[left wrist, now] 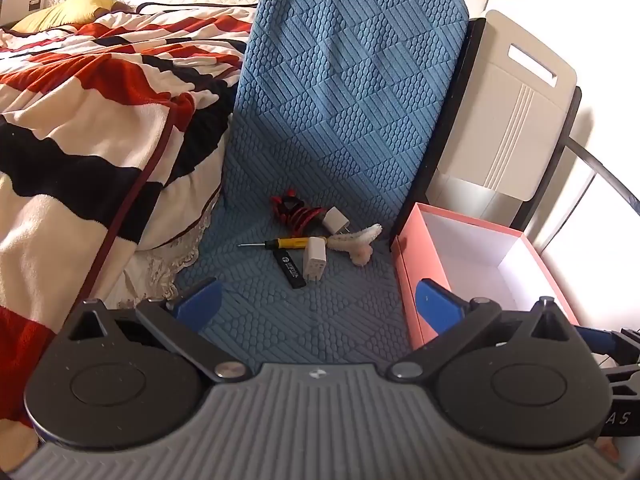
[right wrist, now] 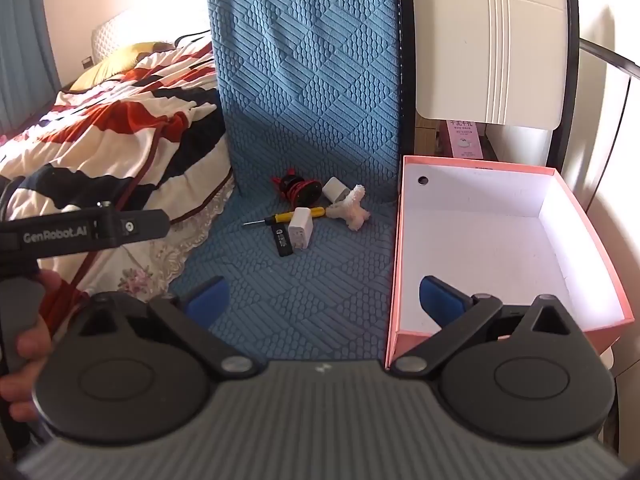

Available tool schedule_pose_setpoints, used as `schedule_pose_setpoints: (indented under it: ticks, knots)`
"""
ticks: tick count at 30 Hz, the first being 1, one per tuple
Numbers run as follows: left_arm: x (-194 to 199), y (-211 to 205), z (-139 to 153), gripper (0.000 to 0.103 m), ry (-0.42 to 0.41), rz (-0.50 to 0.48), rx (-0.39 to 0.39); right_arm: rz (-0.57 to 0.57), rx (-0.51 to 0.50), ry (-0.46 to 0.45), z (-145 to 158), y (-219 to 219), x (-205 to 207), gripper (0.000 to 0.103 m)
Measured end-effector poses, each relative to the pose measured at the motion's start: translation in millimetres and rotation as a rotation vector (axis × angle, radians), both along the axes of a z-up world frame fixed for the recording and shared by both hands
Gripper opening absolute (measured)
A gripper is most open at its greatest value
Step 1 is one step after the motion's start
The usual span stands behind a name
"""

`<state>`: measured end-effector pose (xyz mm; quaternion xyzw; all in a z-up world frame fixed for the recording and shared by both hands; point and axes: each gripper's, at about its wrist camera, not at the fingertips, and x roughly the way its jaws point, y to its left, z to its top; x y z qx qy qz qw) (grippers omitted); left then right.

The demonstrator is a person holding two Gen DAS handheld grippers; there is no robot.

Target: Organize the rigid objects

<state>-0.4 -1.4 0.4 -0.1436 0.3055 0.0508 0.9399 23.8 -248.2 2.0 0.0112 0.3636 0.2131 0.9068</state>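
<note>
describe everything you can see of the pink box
The pink box is an open, lidless rectangular carton, cardboard by the look, salmon pink outside and white inside. A round hole is punched in its far wall near the left corner. Nothing lies inside it. It sits upright, level, right of the blue mat, its left wall along the mat's edge, with a white appliance behind it. No gripper touches it.

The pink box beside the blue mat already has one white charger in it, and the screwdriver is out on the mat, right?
Not quite. The pink box is empty; the right wrist view shows its bare white inside. Both white chargers lie on the blue mat, by the screwdriver.
</note>
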Motion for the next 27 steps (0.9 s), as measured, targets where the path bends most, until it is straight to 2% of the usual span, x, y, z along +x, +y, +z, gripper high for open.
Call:
schedule_pose_setpoints:
  ticks: [27]
  knots:
    - [0.1,-3.4,-2.1,0.103,-0.005,-0.019,0.005,0.008,-0.005,-0.006,0.8,1.9,1.5,0.103]
